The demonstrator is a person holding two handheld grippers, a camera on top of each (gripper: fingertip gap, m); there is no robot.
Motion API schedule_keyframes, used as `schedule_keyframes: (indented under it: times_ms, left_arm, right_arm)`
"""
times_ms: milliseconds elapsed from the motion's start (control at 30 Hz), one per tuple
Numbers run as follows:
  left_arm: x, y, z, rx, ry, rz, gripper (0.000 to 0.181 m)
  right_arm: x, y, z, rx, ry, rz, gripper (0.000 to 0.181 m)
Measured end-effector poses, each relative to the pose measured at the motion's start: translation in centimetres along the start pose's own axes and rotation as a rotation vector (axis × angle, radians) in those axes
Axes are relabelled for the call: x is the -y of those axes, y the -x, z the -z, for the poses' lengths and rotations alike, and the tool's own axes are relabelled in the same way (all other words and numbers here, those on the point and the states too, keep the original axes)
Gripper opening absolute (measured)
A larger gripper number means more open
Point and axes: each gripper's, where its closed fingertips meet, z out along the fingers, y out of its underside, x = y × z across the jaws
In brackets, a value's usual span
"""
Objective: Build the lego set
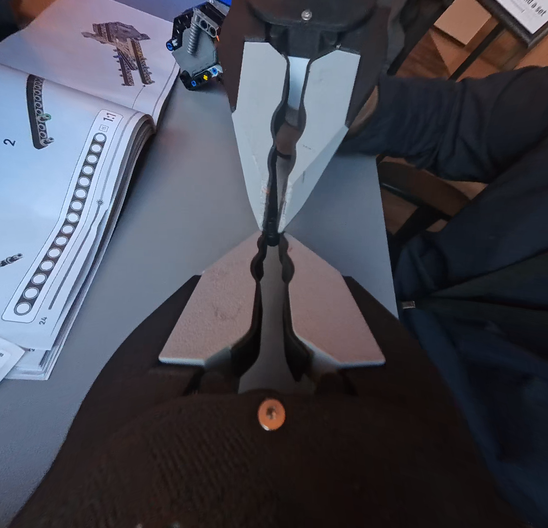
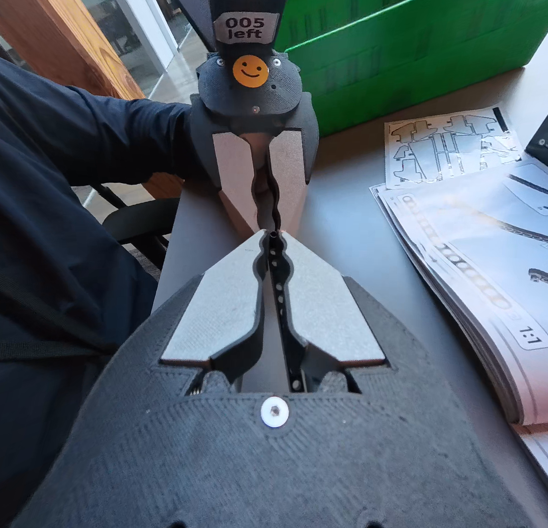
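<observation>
My two grippers meet tip to tip over the grey table [image 1: 184, 193]. My right gripper [image 2: 274, 235] is shut on a long black beam with holes [image 2: 280, 294] that runs back between its fingers. It also shows at the top of the left wrist view [image 1: 271, 227] with the beam [image 1: 274, 187] edge-on. My left gripper [image 1: 271, 243] is shut at its tips on a small black pin [image 1: 271, 237], which touches the end of the beam. The left gripper shows in the right wrist view [image 2: 268, 227], facing me. A partly built grey and black lego assembly [image 1: 198, 51] stands at the back.
An open instruction booklet [image 1: 74, 187] lies to the left; it also shows in the right wrist view [image 2: 459, 262] beside a sticker sheet [image 2: 450, 152]. Green bins [image 2: 415, 54] stand behind. A person's dark sleeve [image 1: 444, 122] and a chair [image 1: 421, 193] are at the table's edge. My left and right fingertips are right by each other.
</observation>
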Motion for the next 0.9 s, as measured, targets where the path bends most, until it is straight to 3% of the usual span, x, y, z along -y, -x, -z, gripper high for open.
schedule_keyframes:
  times_ms: [133, 233, 467, 533, 700, 900]
  left_arm:
    - [0.4, -0.1, 0.3, -0.024, -0.025, 0.035, 0.005]
    - [0.9, 0.2, 0.7, -0.054, -0.065, 0.107, 0.005]
    - [0.4, 0.5, 0.6, -0.113, -0.057, 0.248, 0.005]
    - [0.4, 0.7, 0.7, -0.101, -0.063, 0.251, 0.005]
    - [0.4, 0.7, 0.6, -0.103, -0.060, 0.261, 0.005]
    - [0.2, 0.0, 0.2, -0.152, -0.043, 0.308, 0.005]
  right_arm:
    - [0.6, -0.4, 0.5, -0.046, -0.020, 0.057, 0.032]
    - [0.5, -0.2, 1.1, -0.123, 0.019, 0.228, 0.045]
    - [-1.1, -1.2, 0.6, -0.441, 0.233, 0.674, 0.035]
    - [-1.3, -1.1, 0.4, -0.459, 0.248, 0.727, 0.026]
    - [-0.8, -1.4, 0.6, -0.515, 0.243, 0.792, 0.039]
    - [-1.3, -0.8, -0.2, -0.543, 0.288, 0.947, 0.033]
